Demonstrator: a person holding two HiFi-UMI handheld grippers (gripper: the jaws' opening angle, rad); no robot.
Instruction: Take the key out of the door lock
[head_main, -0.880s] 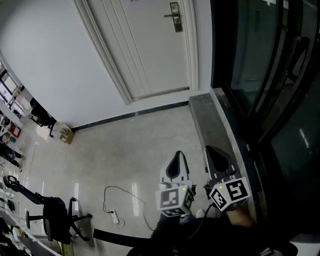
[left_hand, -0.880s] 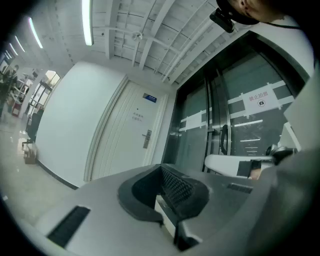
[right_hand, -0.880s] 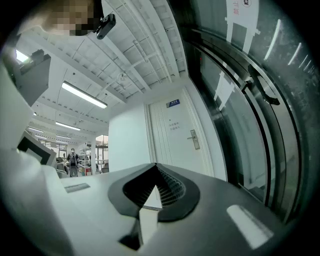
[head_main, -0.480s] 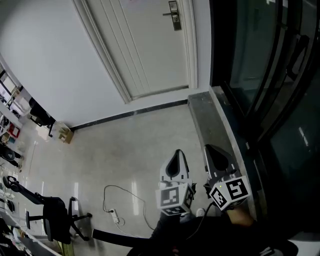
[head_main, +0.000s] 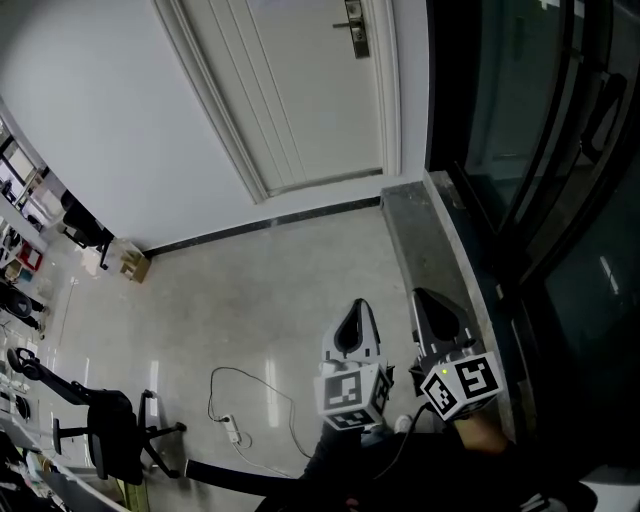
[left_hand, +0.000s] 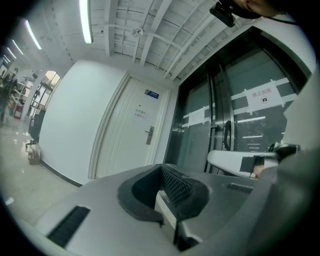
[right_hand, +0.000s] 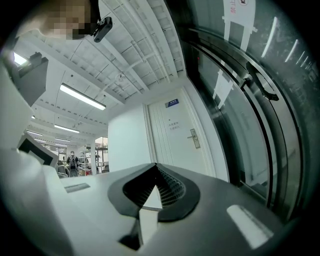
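It was an office building: a swivel chair (head_main: 100, 432), ceiling strip lights (left_hand: 86, 21), glass doors (left_hand: 235, 125) (notices taped on), a signed white door (head_main: 300, 90).

Your left claw (head_main: 352, 325) and right claw (head_main: 433, 315), grey shells, black ribbed pads (left_hand: 176, 187), white square-marker cubes (head_main: 350, 393), your dark sleeves (head_main: 420, 478)

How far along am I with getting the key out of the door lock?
Done: nothing yet. In hand: the left gripper and right gripper are both shut and empty, far from the white panelled door. Remaining: reach its silver metal lock plate and pull the key, too small to see from here.
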